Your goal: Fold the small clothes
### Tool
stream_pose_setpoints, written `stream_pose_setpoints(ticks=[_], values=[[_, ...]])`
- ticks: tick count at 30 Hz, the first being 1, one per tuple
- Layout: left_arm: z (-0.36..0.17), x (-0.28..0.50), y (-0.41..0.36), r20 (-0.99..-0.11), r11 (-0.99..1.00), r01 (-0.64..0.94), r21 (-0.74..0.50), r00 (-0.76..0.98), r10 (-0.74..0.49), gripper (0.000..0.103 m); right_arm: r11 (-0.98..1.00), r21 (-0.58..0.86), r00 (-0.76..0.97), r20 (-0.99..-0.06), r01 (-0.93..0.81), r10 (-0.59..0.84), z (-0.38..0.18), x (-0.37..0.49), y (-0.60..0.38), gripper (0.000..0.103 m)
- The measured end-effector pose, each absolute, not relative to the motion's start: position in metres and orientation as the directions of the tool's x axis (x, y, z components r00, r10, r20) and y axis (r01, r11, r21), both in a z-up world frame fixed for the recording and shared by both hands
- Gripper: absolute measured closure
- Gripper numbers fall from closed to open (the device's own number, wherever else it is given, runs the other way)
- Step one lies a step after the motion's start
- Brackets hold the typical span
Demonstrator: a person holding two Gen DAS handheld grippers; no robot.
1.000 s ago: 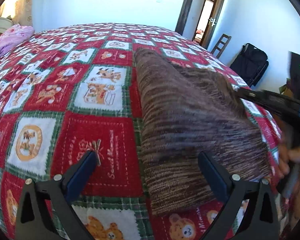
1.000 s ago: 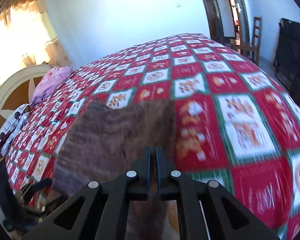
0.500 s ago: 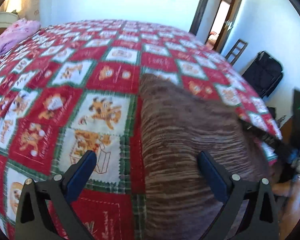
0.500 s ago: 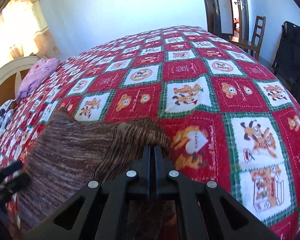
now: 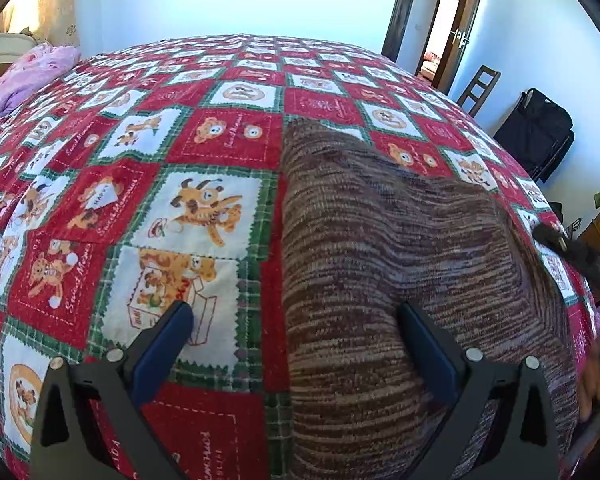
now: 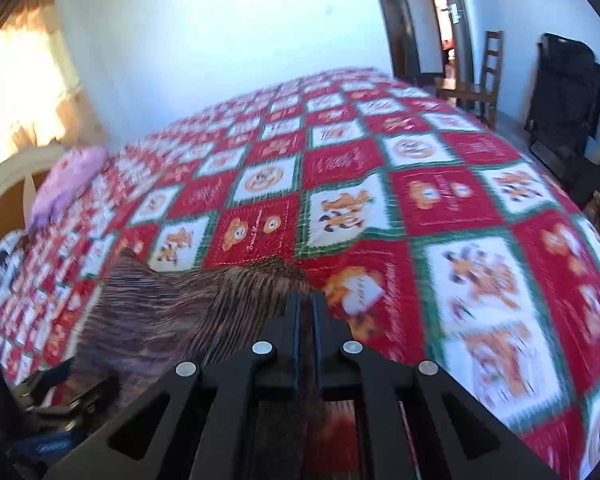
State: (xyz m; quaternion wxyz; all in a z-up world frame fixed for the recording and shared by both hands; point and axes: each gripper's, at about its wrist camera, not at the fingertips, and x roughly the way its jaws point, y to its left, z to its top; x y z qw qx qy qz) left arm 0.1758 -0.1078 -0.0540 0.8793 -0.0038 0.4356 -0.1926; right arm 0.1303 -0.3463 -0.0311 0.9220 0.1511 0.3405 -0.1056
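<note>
Opening right tool point(image 6: 305, 306) straddles sweater point(image 5: 400, 264) corner beside bare quilt point(image 5: 148, 168)

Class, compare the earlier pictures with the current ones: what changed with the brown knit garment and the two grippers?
The right gripper carried the brown knit garment's edge forward across it; its jaws, shut before, are now opening. The left gripper stayed open over the near end. The quilt lies unchanged.
</note>
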Motion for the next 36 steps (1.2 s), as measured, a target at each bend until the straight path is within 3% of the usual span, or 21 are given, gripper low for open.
stream_pose_setpoints(ticks=[1,3,4,15,22,27,32,36], values=[[-0.054,0.176,-0.107,-0.763,0.925,0.336,-0.175,0.548,-0.343,0.0,0.93,0.197,0.737,-0.668,0.31,-0.104,-0.033,0.121,-0.348,0.081],[-0.054,0.175,-0.107,-0.762,0.925,0.335,-0.178,0.548,-0.345,0.0,0.921,0.195,0.727,-0.675,0.338,-0.124,-0.039,0.098,-0.352,0.045],[-0.054,0.175,-0.107,-0.762,0.925,0.335,-0.177,0.549,-0.345,0.0,0.916,0.2,0.727,-0.675,0.347,-0.128,-0.043,0.09,-0.353,0.041],[-0.051,0.159,-0.096,-0.769,0.889,0.413,-0.196,0.499,-0.401,0.0,0.921,0.219,0.682,-0.728,0.322,-0.065,-0.055,0.069,-0.35,0.041],[-0.026,0.166,-0.077,-0.713,0.85,0.396,-0.348,0.477,-0.514,0.0,0.861,0.412,0.76,-0.648,0.298,0.047,-0.042,0.052,-0.372,0.041],[-0.049,0.2,-0.092,-0.76,0.846,0.309,-0.435,0.378,-0.529,0.001,0.846,0.453,0.762,-0.641,0.282,0.089,-0.045,0.087,-0.379,0.04],[-0.053,0.183,-0.115,-0.768,0.868,0.401,-0.293,0.442,-0.463,0.0,0.889,0.401,0.726,-0.676,0.221,0.125,-0.062,0.107,-0.357,0.04],[-0.053,0.183,-0.121,-0.761,0.839,0.457,-0.296,0.418,-0.496,0.0,0.931,0.332,0.715,-0.687,0.15,0.13,-0.064,0.104,-0.336,0.04]])
